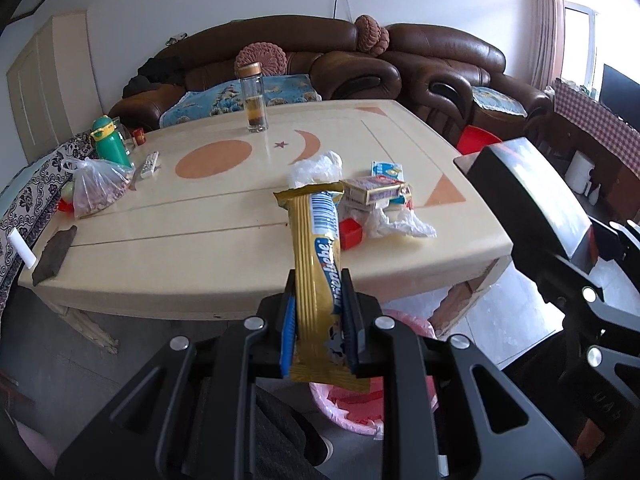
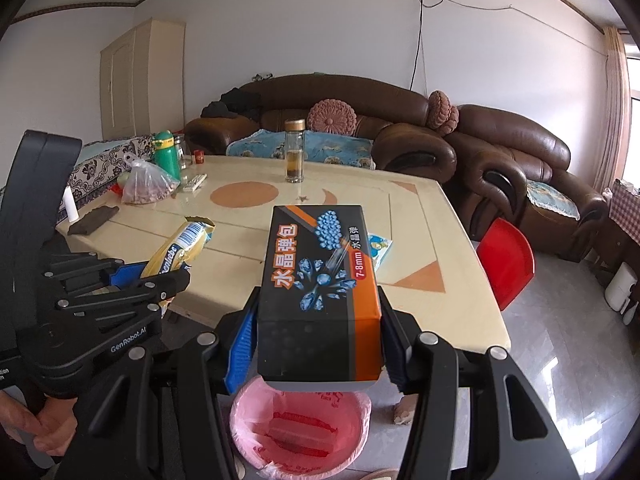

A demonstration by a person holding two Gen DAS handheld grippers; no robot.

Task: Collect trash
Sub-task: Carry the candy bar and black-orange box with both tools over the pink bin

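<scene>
Pink-lined bin sat at six o'clock below the counter edge; right gripper clenched the black box, left gripper the gold wrapper.

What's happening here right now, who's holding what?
A person is clearing trash off the table with two handheld grippers. The left gripper has its jaws shut on a gold snack wrapper. The right gripper has its jaws shut on a black and orange box, held above the pink-lined bin on the floor. More wrappers and small boxes wait on the table.
</scene>
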